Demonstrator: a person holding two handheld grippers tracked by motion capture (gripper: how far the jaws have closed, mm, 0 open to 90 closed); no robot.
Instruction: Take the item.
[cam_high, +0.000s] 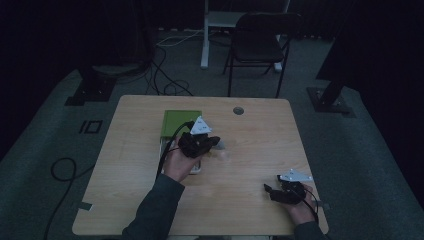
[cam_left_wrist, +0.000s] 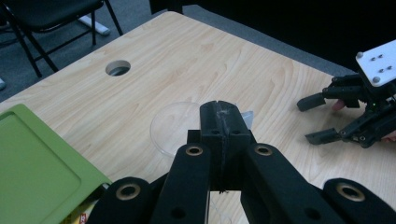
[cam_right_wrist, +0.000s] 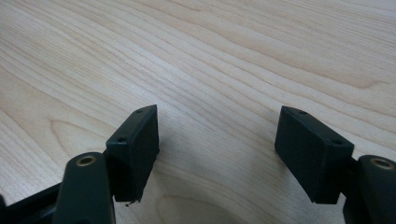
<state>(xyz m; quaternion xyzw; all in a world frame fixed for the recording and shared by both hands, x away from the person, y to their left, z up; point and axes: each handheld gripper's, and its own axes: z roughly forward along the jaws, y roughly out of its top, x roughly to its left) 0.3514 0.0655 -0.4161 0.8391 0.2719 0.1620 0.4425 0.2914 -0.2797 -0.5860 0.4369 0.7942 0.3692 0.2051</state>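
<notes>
While the left gripper pinched a clear plastic disc just off the green tray, at its four o'clock, the right gripper waited agape; placing it likely came next.

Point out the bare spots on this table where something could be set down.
Free: the wood between the left gripper and right gripper, and the table's near-left corner. Crowded: around the green tray and the clear round lid by the left gripper.

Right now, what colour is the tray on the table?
Green tray, clearest in the left gripper view.
</notes>
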